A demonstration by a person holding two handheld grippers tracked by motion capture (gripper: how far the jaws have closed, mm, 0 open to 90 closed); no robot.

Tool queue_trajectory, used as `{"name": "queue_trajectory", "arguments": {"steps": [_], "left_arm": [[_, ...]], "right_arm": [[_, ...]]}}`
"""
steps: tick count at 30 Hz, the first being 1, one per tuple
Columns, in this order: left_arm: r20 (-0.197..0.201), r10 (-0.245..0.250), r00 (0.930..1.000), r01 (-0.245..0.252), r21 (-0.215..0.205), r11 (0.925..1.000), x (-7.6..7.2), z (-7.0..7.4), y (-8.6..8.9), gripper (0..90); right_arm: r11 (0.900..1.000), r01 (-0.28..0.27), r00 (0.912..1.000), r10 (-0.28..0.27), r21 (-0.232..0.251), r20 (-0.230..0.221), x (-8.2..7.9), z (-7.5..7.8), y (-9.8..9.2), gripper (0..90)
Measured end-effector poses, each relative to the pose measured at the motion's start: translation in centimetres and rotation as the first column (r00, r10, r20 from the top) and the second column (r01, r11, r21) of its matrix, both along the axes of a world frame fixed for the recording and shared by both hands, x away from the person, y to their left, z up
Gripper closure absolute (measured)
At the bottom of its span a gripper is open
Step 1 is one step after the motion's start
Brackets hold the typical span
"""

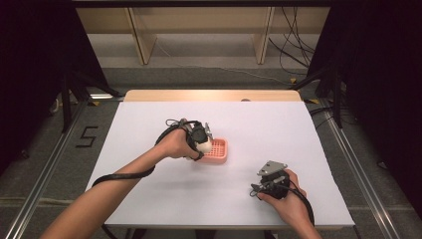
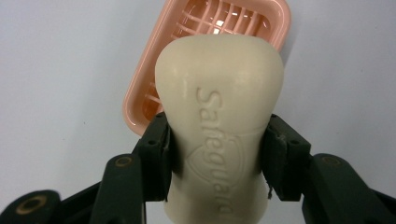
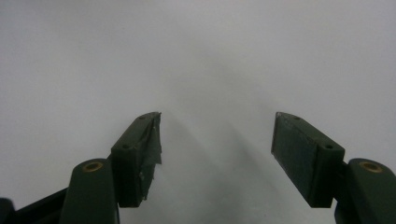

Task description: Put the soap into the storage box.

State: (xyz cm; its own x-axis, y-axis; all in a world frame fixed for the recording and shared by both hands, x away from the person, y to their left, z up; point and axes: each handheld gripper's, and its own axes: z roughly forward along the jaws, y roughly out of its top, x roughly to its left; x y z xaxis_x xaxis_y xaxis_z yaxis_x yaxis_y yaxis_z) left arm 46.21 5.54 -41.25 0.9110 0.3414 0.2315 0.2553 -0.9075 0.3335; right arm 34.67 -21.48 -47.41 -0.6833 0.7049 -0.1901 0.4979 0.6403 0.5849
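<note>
Left gripper view: a cream soap bar (image 2: 219, 126) embossed "Safeguard" is clamped at its narrow waist between the jaws of the left gripper (image 2: 217, 156), its far end held over the near edge of a pink slatted soap dish (image 2: 140, 98) on the white worktop (image 2: 56, 93). Beyond the jaws of the right gripper (image 3: 217, 154), held wide apart, bare worktop is seen.

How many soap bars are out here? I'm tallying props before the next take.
1. The soap bar is clamped in the left tool, held above the pink soap dish near the table's middle. Nothing hints at another.
</note>
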Motion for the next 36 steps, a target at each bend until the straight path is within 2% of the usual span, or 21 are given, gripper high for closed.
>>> {"name": "queue_trajectory", "arguments": {"steps": [4, 7, 9, 10, 15, 16, 22, 24, 26, 27, 30, 31, 33, 36], "left_arm": [[-0.011, 0.009, 0.9999, -0.009, -0.001, 1.0, 0.1, -0.1, -0.1, 49.6], [-0.002, -0.007, 1.0, 0.007, 0.005, 1.0, 0.4, -0.1, -0.2, 49.6], [-0.009, 0.016, 0.9998, -0.016, 0.006, 0.9999, 0.3, -0.1, -0.2, 49.6], [-0.005, 0.003, 1.0, -0.003, 0.001, 1.0, 0.5, -0.1, -0.3, 49.6], [-0.01, 0.007, 0.9999, -0.007, -0.001, 1.0, 0.6, -0.2, -0.4, 49.6], [-0.001, -0.009, 1.0, 0.009, 0.006, 0.9999, 0.8, -0.1, -0.4, 49.6], [0.008, -0.016, 0.9998, 0.016, 0.011, 0.9998, 1.0, 0.0, -0.6, 49.6], [-0.001, 0.009, 1.0, -0.009, 0.009, 0.9999, 1.0, 0.0, -0.7, 49.6], [0.002, 0.007, 1.0, -0.007, 0.007, 1.0, 1.1, -0.1, -0.7, 49.6], [0.013, -0.017, 0.9998, 0.017, 0.005, 0.9999, 1.3, -0.1, -0.7, 49.6], [0.014, -0.016, 0.9998, 0.016, 0.009, 0.9998, 1.4, -0.1, -0.7, 49.6], [0.005, 0.001, 1.0, -0.001, 0.013, 0.9999, 1.2, -0.1, -0.7, 49.6], [0.016, -0.019, 0.9997, 0.019, 0.011, 0.9998, 1.5, -0.1, -0.8, 49.6], [0.004, 0.007, 1.0, -0.007, 0.005, 1.0, 1.3, -0.2, -0.8, 49.6]], "right_arm": [[1.0, -0.001, 1.0, 0.001, 0.0, -0.001, 0.0, 0.0, 0.0, 33.8], [1.0, -0.001, 1.0, 0.001, 0.0, -0.001, 0.0, 0.0, 0.0, 33.8], [1.0, -0.001, 1.0, 0.001, 0.0, -0.001, 0.0, 0.0, 0.0, 33.8], [1.0, -0.001, 1.0, 0.001, -0.001, -0.002, 0.0, 0.0, 0.0, 33.8], [1.0, -0.002, 1.0, 0.002, 0.0, -0.001, 0.0, 0.0, 0.0, 33.8], [1.0, -0.001, 1.0, 0.001, -0.001, -0.001, 0.0, 0.0, 0.0, 33.8], [1.0, 0.001, 1.0, -0.001, 0.0, 0.001, 0.0, 0.0, 0.0, 33.8], [1.0, 0.0, 1.0, 0.0, -0.001, -0.001, 0.0, 0.0, 0.0, 33.8], [1.0, -0.001, 1.0, 0.001, -0.002, -0.001, 0.0, 0.0, 0.0, 33.8], [1.0, -0.002, 1.0, 0.002, -0.002, -0.001, 0.0, 0.0, 0.0, 33.8], [1.0, 0.001, 1.0, -0.001, 0.0, 0.001, 0.0, 0.0, 0.0, 33.8], [1.0, 0.001, 1.0, -0.001, 0.001, 0.0, 0.0, 0.0, 0.0, 33.8], [1.0, 0.0, 1.0, 0.0, 0.0, 0.0, 0.0, 0.0, -0.1, 33.8], [1.0, -0.001, 1.0, 0.001, 0.0, 0.001, 0.0, 0.0, 0.0, 33.8]]}}
